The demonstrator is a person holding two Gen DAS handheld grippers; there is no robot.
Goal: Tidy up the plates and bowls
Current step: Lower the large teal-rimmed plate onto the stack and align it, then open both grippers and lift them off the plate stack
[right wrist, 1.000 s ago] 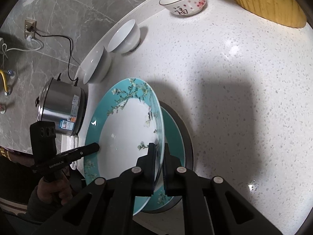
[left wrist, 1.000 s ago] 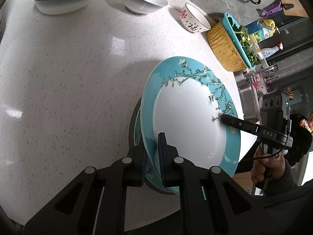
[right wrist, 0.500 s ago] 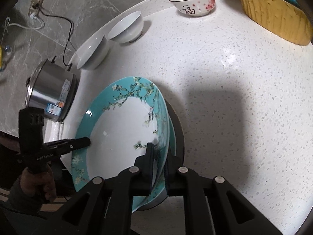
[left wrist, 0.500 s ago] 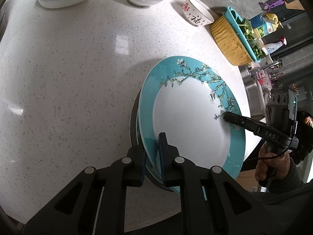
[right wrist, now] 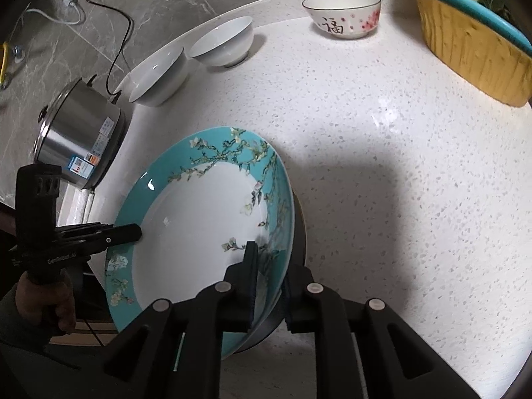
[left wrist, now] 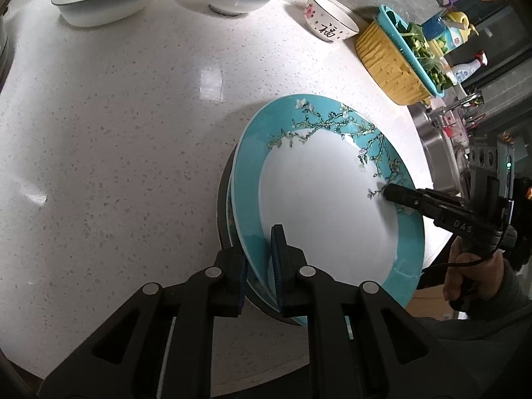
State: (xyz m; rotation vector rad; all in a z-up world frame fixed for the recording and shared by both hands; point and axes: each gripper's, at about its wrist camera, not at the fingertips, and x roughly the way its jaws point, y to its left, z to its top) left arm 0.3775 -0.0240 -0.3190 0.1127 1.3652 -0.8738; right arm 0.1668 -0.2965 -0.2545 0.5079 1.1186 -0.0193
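Our left claw (left wrist: 260, 262) and right claw (right wrist: 268, 274) clamped opposite rims of the teal plate (left wrist: 319, 193), jaws starting to ease apart, since we had lowered it onto the stack (left wrist: 229, 222) on the counter (left wrist: 116, 149).

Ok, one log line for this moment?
teal plate tilted over stack beneath | left gripper shut on plate rim | right gripper jaws opening, opposite rim between them
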